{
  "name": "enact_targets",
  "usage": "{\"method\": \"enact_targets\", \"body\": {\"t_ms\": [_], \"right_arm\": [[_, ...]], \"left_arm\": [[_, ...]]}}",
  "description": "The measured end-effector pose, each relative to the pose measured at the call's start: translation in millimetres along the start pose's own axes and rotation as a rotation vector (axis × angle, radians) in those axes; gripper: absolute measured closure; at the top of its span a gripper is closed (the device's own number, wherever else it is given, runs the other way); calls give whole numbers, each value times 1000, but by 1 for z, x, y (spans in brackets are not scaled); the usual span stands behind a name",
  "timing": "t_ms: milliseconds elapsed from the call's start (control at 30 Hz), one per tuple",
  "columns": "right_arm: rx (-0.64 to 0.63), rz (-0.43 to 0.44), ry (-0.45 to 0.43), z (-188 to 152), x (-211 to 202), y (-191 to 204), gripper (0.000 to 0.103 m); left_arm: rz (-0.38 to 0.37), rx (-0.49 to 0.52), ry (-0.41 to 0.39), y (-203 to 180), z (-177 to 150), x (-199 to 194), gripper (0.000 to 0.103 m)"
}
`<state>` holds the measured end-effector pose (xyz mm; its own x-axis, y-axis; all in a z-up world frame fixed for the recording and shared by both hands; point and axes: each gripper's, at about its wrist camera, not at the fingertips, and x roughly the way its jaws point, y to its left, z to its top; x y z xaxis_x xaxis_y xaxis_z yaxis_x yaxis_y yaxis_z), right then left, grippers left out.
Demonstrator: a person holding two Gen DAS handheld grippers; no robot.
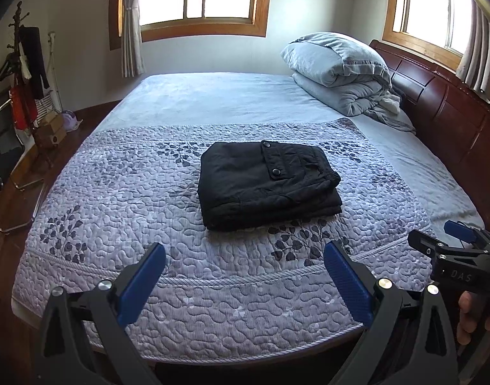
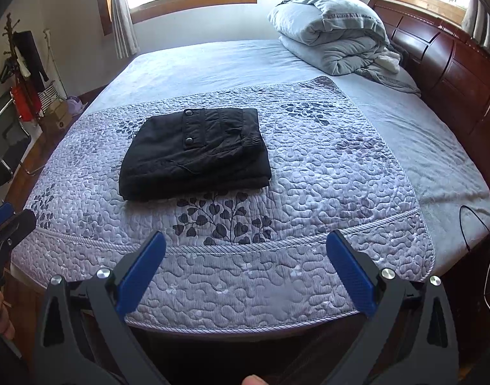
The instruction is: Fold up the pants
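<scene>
Pants (image 1: 267, 184) folded on quilt (image 1: 193, 276), left gripper (image 1: 245, 256) and right gripper (image 2: 246, 247) jaws wide, empty

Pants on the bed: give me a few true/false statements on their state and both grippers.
1. The black pants lie folded into a compact stack on the quilt. True.
2. The left gripper is shut on the pants. False: it is open, clear of them.
3. The right gripper is open and empty. True.
4. The pants sit on the rolled grey blanket. False: the blanket lies apart, by the headboard.
</scene>
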<state>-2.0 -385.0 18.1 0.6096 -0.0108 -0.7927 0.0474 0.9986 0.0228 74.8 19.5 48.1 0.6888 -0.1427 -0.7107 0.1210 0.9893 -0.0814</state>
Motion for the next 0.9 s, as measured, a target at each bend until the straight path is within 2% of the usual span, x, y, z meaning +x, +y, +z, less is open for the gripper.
{"method": "enact_targets", "body": {"t_ms": [900], "right_arm": [[-1,-2,17,0,8,-2,3]], "left_arm": [[-3,-6,11,-1,0,5,4]]}}
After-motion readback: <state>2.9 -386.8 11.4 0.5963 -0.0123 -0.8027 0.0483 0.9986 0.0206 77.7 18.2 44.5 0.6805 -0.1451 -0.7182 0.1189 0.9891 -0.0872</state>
